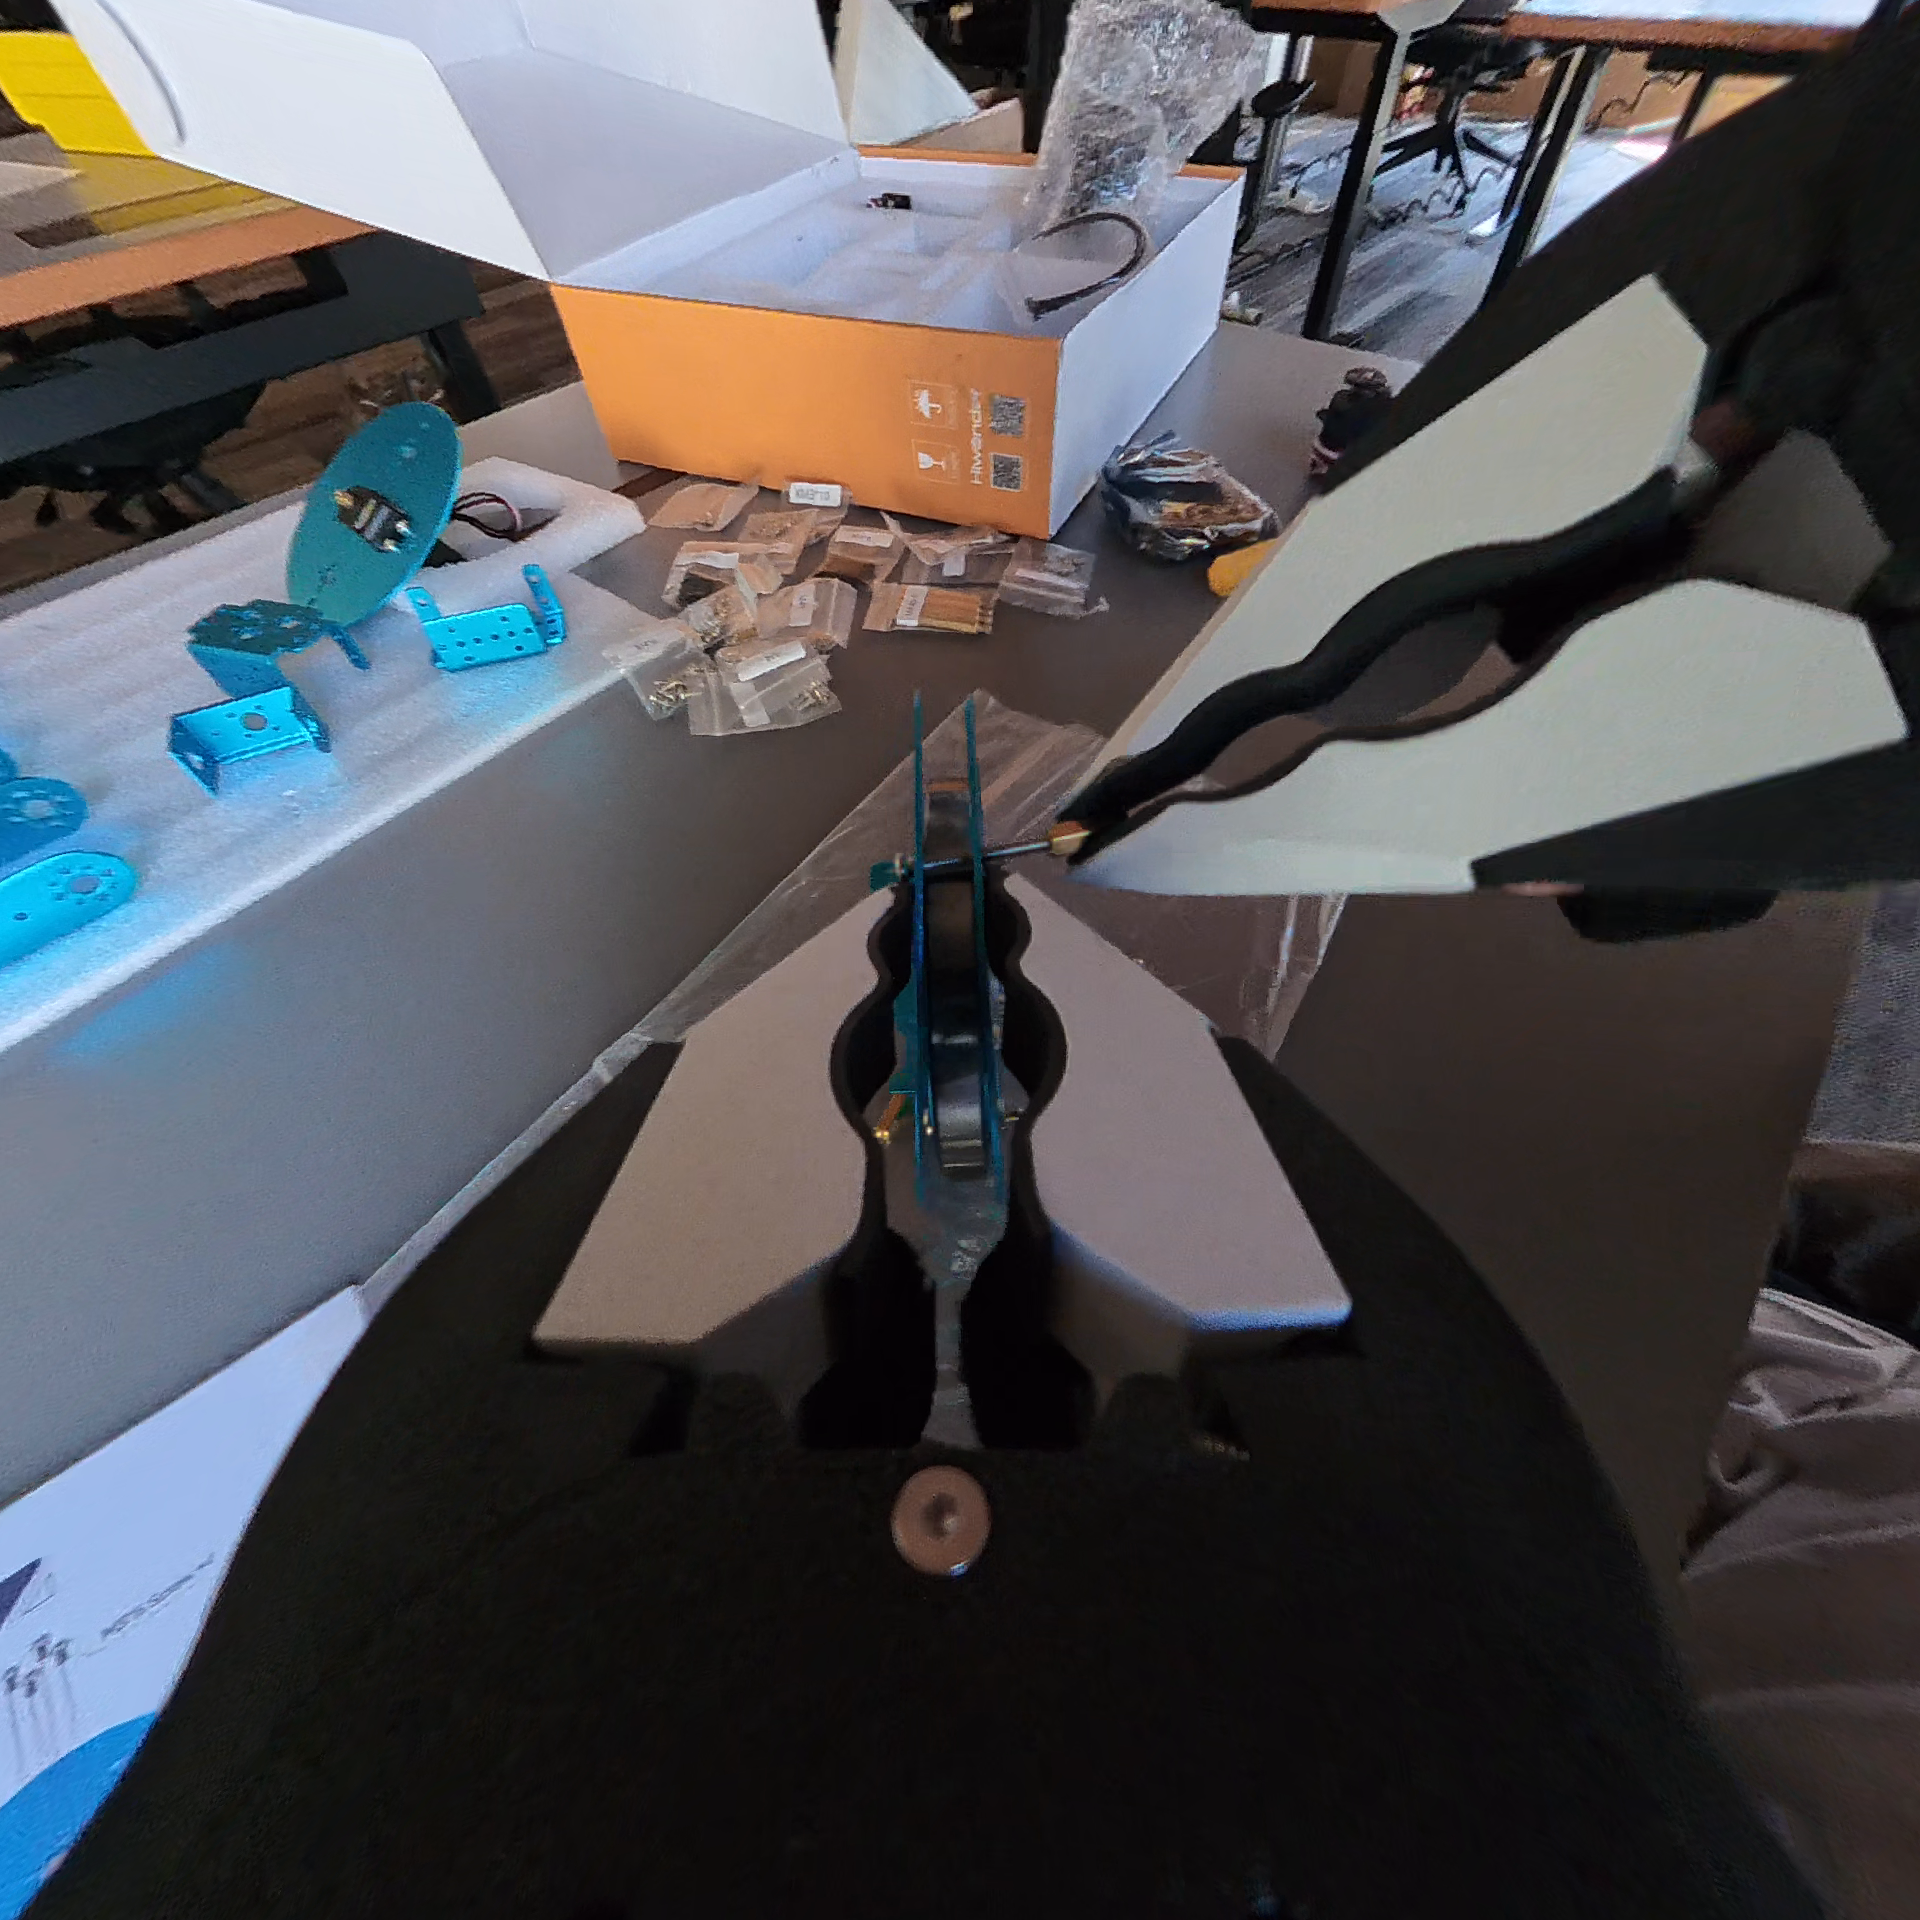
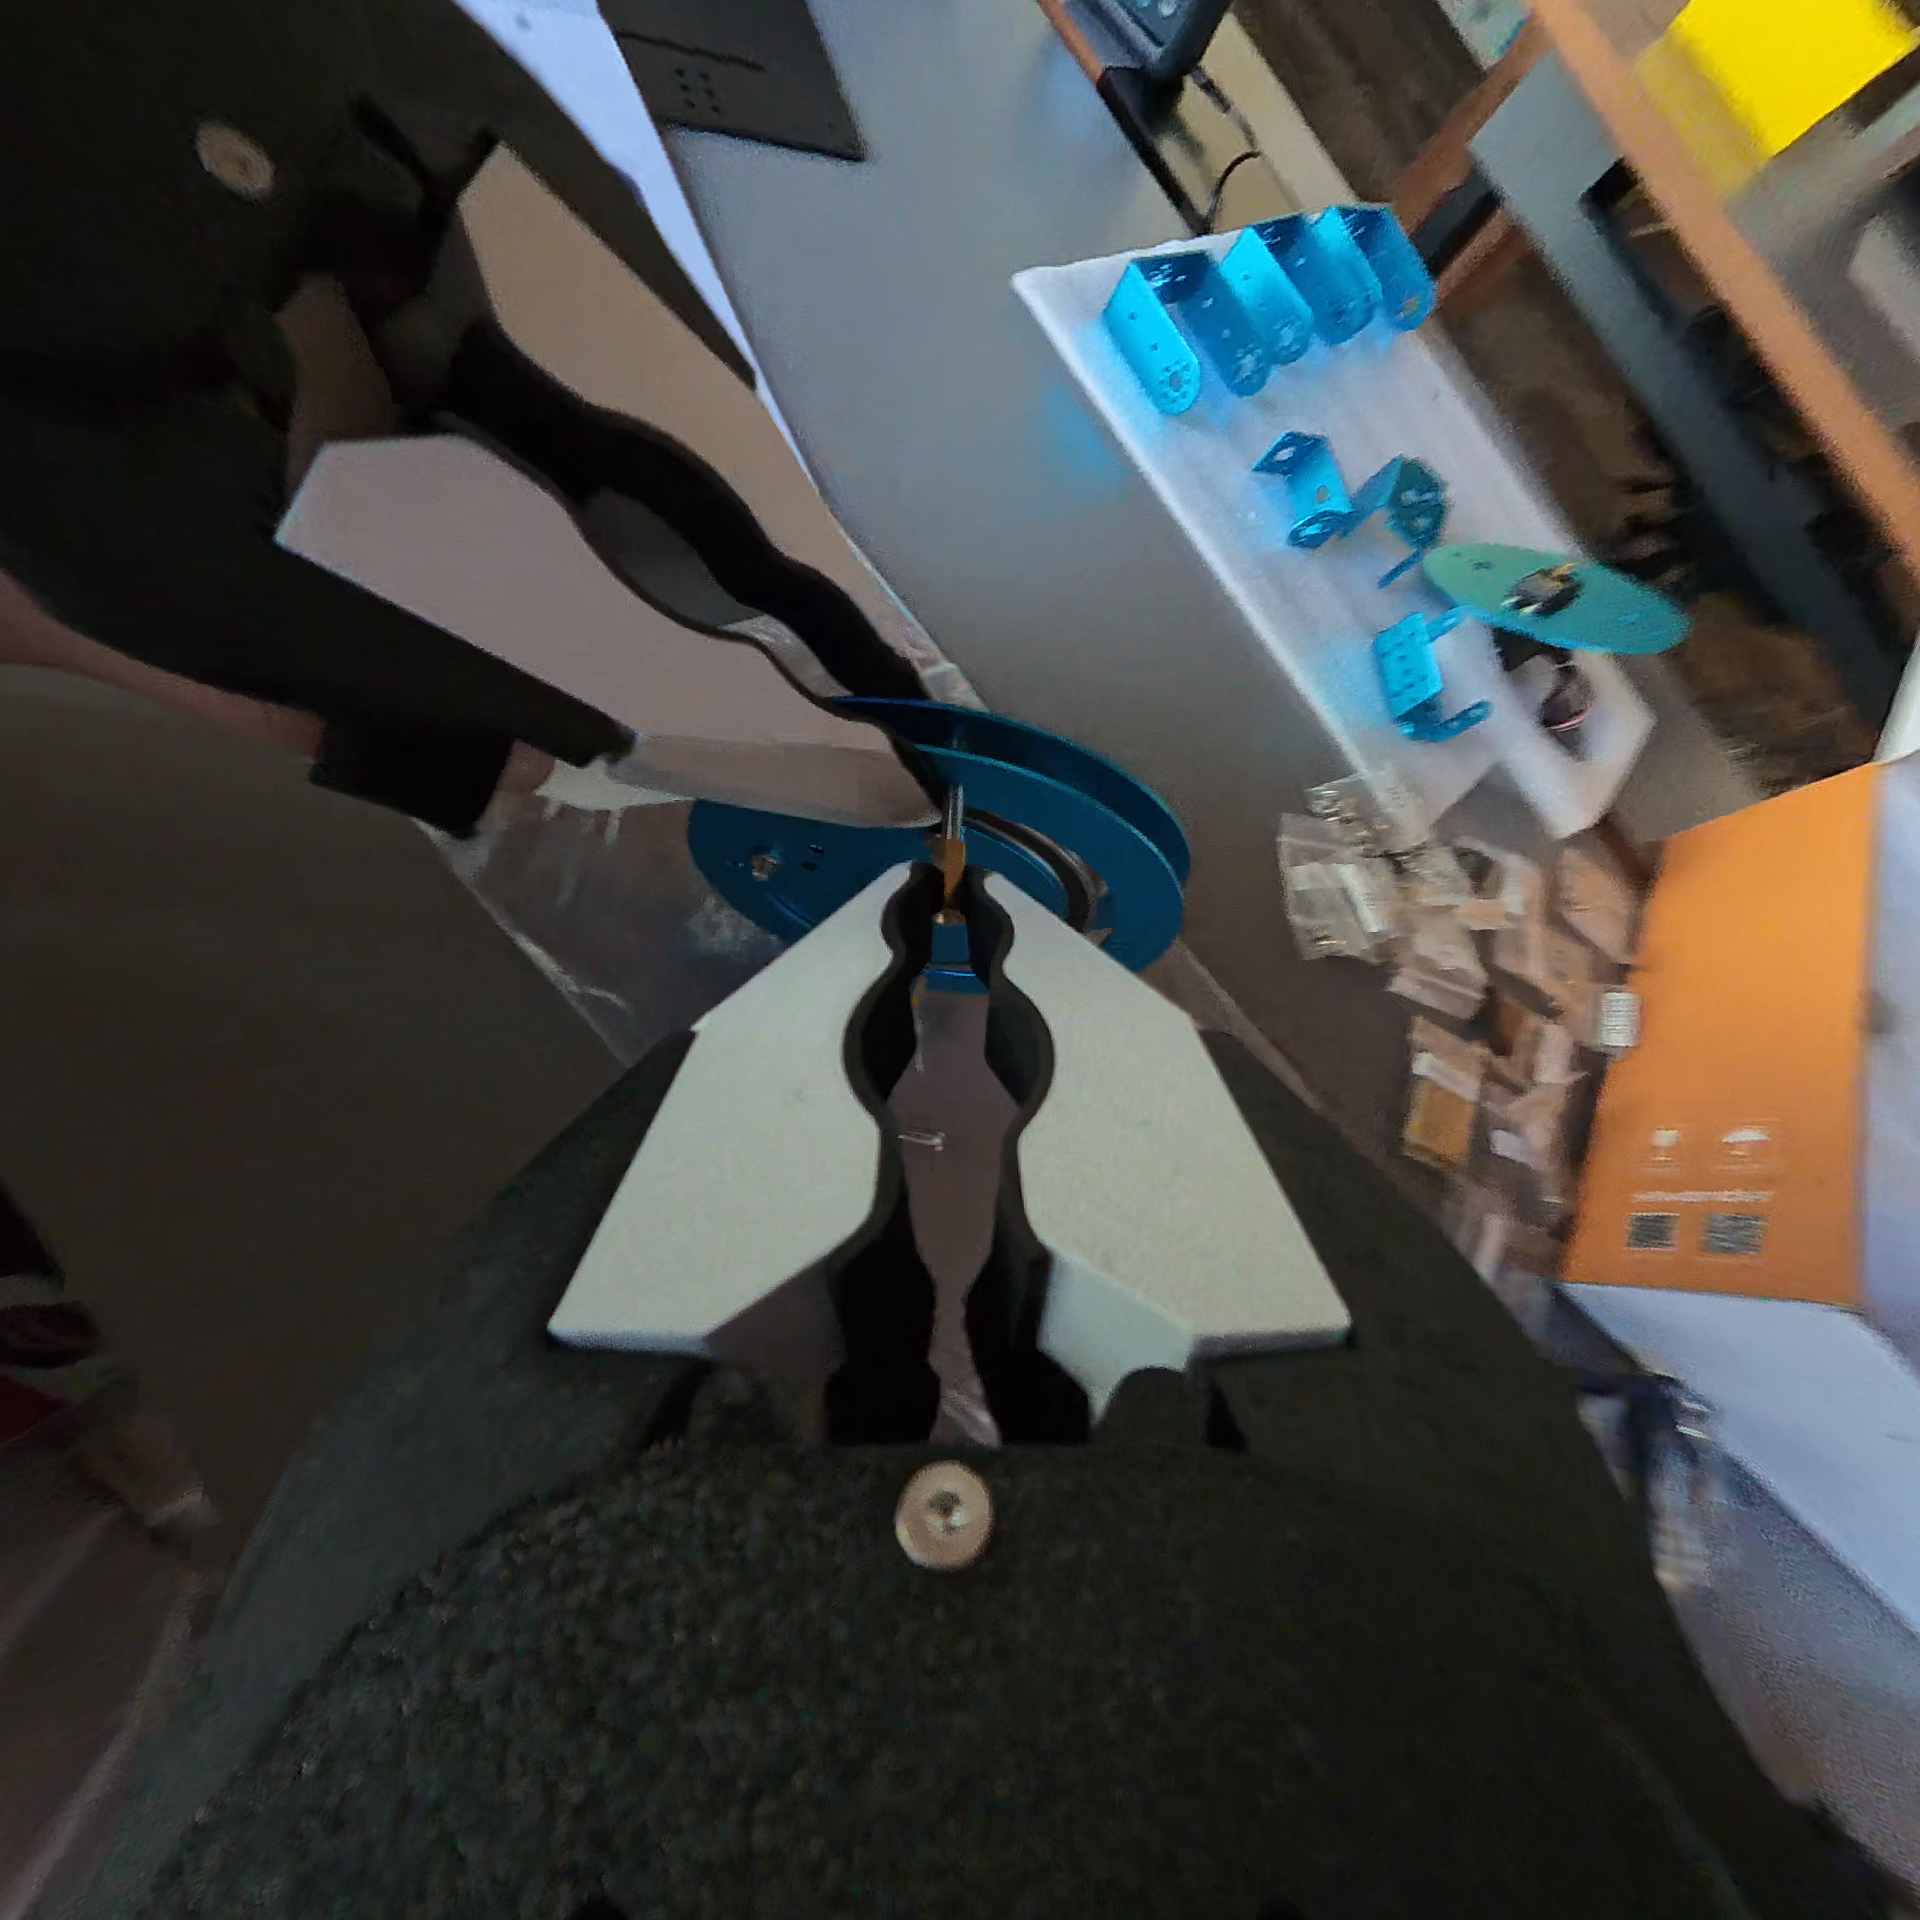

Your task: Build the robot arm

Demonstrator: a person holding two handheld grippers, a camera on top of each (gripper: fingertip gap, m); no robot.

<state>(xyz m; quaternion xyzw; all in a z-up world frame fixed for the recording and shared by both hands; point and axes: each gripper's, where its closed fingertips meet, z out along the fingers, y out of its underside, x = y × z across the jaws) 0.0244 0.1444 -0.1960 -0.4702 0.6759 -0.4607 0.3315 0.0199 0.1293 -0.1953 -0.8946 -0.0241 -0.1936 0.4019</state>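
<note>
- We find the left gripper (image 1: 940, 904) clenched edge-on across the blue disc assembly (image 1: 948, 997), held above the grey table (image 1: 1455, 1039).
- The right gripper (image 2: 948, 883) pinches a brass standoff (image 2: 949, 854) at the plates' rim.
- We judge the standoff should stay square to the plates, with the left grip steady.

This looks like an office or lab room used as an assembly workspace. A grey desk (image 1: 727, 831) carries a white foam sheet (image 1: 312, 727) laid out with blue metal brackets (image 1: 488, 629), a heap of small clear bags of screws (image 1: 821, 603) and an open orange-and-white kit box (image 1: 831, 384) with moulded compartments. Behind it stand more wood-topped tables on black legs (image 1: 1351, 177), and what seem to be office chair bases (image 1: 1444, 145) on a hard floor, though that part is dim and distorted.
</note>
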